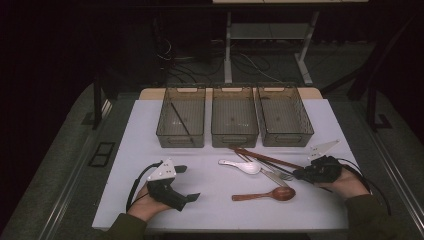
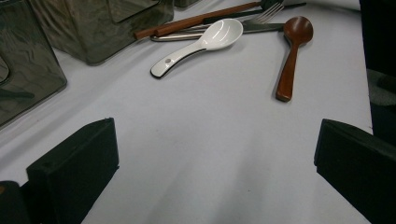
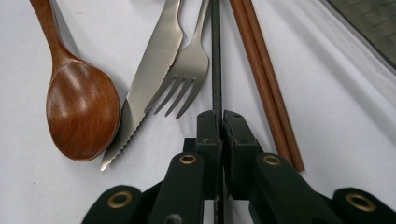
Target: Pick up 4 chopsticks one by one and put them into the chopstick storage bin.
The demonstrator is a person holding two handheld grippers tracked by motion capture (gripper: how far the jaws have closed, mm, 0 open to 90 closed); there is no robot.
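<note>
My right gripper [image 3: 219, 119] is shut on the end of a thin black chopstick [image 3: 215, 56] that lies on the white table [image 1: 215, 205]. A fork [image 3: 184, 79], a serrated knife [image 3: 154, 70] and a wooden spoon [image 3: 79, 107] lie left of it, and a pair of brown chopsticks [image 3: 264, 74] lies to its right. In the high view this gripper [image 1: 300, 174] sits at the right end of the cutlery pile. My left gripper [image 1: 189, 183] rests open at the front left, nothing between its jaws [image 2: 217, 135]. A white ceramic spoon [image 2: 205, 42] lies ahead of it.
Three clear plastic bins stand in a row at the back: left [image 1: 181, 141], middle [image 1: 235, 141], right [image 1: 287, 141]. A dark stick [image 1: 179, 119] lies in the left bin. The table's front edge runs just in front of both hands.
</note>
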